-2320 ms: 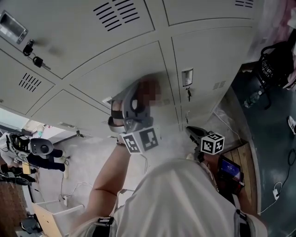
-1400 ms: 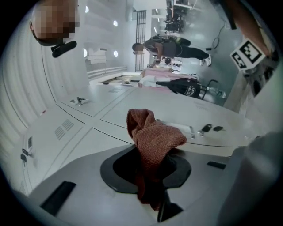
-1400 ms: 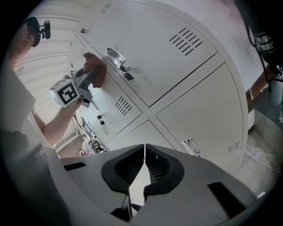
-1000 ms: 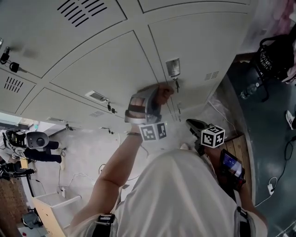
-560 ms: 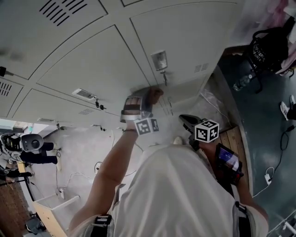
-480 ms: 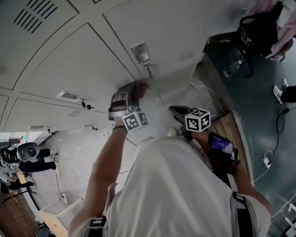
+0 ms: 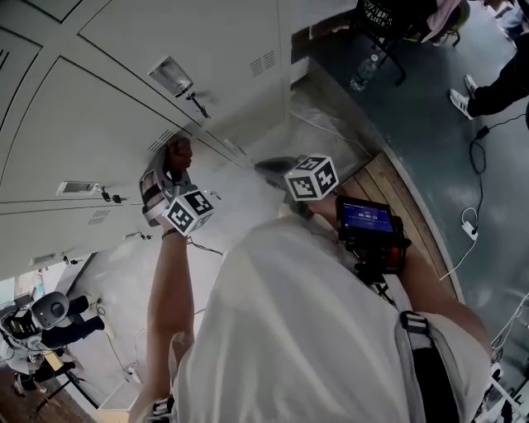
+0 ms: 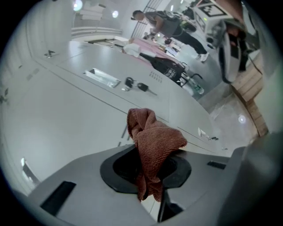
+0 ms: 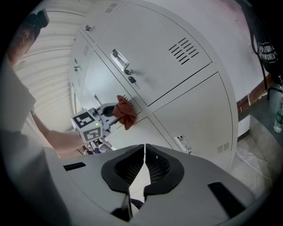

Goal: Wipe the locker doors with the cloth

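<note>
A rust-brown cloth (image 8: pixel 152 145) is bunched between the jaws of my left gripper (image 8: pixel 149 178), which is shut on it. The cloth (image 7: pixel 178 154) is held up against the pale grey locker doors (image 7: pixel 91 116), at the seam between two low doors. From the right gripper view the left gripper (image 9: pixel 105 115) and cloth (image 9: pixel 125 111) sit against the locker doors (image 9: pixel 154 62) just below a latch. My right gripper (image 9: pixel 144 164) is shut with nothing in it, and it hangs back from the lockers (image 7: pixel 274 168).
A latch with keys (image 7: pixel 177 79) sits above the cloth. Right of the lockers lie a wooden platform (image 7: pixel 388 186), a water bottle (image 7: pixel 361 74), a black basket (image 7: pixel 395 15) and floor cables (image 7: pixel 473 223). A screen device (image 7: pixel 369 221) rides on the right arm.
The left gripper has carried the cloth down the lockers, from beside the latch to the doors below it. The head view has swung down and right. The right gripper stays shut.
</note>
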A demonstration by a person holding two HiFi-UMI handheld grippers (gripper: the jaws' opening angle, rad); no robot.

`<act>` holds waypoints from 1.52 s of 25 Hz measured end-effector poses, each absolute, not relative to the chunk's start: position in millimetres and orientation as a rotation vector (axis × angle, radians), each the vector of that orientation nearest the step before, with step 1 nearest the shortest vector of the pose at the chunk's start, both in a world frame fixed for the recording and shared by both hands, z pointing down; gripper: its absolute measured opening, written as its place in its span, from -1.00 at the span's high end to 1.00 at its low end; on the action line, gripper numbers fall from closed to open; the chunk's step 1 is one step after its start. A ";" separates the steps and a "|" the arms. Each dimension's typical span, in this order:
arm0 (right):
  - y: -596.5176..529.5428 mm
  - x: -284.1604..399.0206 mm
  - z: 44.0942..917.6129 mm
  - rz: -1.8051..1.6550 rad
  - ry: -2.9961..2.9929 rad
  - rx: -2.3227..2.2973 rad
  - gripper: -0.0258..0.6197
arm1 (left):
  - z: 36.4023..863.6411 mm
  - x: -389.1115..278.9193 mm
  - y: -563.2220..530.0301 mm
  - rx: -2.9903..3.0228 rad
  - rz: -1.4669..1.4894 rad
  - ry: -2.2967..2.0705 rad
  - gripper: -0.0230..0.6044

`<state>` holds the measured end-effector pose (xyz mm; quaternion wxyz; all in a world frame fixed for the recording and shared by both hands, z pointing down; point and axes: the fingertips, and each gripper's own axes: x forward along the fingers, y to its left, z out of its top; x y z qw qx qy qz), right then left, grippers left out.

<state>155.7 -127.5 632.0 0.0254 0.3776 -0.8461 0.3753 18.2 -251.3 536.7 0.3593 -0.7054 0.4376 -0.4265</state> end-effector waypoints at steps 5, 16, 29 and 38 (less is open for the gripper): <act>-128.1 147.7 623.6 1.101 -2.645 1.188 0.86 | 478.5 4.8 -226.4 -1.965 -0.866 1.313 0.67; -104.3 108.5 569.1 0.777 -2.818 1.219 0.86 | 539.9 -36.7 -118.7 -2.753 -0.677 1.530 0.67; -78.6 85.6 566.7 0.716 -2.811 1.219 0.86 | 567.1 -84.1 -97.3 -2.881 -0.529 1.665 0.67; -75.5 54.5 574.0 0.754 -2.800 1.254 0.86 | 571.4 -114.5 -98.5 -2.889 -0.552 1.630 0.67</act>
